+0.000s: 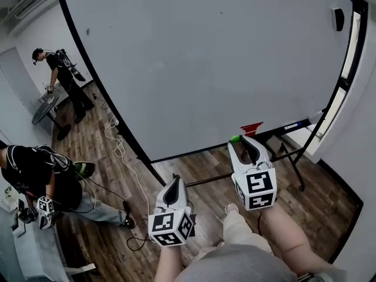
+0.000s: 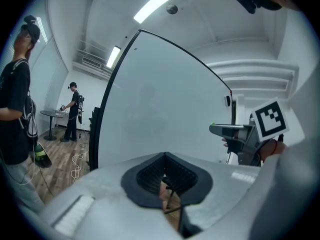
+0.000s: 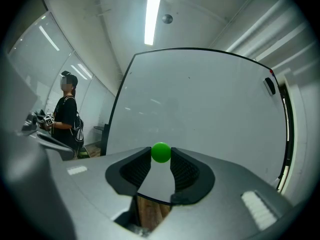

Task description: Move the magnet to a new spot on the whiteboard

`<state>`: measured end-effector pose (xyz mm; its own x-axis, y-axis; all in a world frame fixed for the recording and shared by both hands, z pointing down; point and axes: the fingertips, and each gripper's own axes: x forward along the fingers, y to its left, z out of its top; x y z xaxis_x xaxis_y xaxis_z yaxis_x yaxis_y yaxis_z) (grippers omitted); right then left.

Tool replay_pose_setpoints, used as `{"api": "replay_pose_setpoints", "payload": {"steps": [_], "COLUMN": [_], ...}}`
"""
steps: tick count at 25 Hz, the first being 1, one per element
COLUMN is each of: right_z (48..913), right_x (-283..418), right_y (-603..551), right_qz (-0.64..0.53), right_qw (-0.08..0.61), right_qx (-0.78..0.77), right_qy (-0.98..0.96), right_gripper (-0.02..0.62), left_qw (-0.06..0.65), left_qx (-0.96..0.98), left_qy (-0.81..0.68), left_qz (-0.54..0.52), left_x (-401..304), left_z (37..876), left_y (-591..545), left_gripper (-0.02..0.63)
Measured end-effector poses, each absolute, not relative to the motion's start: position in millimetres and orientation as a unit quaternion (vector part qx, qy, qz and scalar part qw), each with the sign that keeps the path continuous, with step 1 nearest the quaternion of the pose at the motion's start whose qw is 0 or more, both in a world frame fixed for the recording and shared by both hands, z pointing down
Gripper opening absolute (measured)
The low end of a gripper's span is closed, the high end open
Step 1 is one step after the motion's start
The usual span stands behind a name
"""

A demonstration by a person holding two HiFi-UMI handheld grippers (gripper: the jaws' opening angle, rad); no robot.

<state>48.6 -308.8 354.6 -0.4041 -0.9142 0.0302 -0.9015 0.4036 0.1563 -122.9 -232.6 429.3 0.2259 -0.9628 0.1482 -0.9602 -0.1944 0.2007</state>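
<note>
Head view, lower centre, shows only a green sliver of magnet (image 1: 235,138); right gripper view shows the right gripper (image 3: 161,154) pinching it. Left gripper (image 2: 165,156) jaws meet, empty.

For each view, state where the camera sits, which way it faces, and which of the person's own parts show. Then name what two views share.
Head view: on the person's head, facing steeply down at the whiteboard and floor; left gripper, right gripper and forearms show.
Left gripper view: on the left gripper, facing the whiteboard along its shut jaws; right gripper shows at right.
Right gripper view: on the right gripper, facing the whiteboard along jaws shut on the green magnet.
Shared: all see the whiteboard.
</note>
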Motion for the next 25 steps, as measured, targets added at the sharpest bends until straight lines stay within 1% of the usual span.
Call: {"api": "replay_pose_setpoints", "payload": {"steps": [6, 13, 25], "right_z": [352.9, 351.4, 340.7], "right_x": [37.0, 6.2, -87.4], "right_y": [-294.3, -299.3, -335.8], "right_qz": [-0.058, -0.06, -0.073], "right_qw": [0.056, 0.057, 0.035], "right_qx": [0.534, 0.507, 0.453], "right_qy": [-0.841, -0.858, -0.888], "right_gripper": [0.121, 0.121, 0.121], "left_qw": [0.129, 0.138, 0.132], "left_qx": [0.765, 0.747, 0.701], "left_qy": [-0.631, -0.65, -0.7], "left_qz": [-0.014, -0.019, -0.007], "left_x": [-135.0, -155.4, -240.6], "left_z": [429.1, 432.0, 437.9], "left_y": [-224.8, -217.3, -218.5], "left_gripper": [0.005, 0.004, 0.005]}}
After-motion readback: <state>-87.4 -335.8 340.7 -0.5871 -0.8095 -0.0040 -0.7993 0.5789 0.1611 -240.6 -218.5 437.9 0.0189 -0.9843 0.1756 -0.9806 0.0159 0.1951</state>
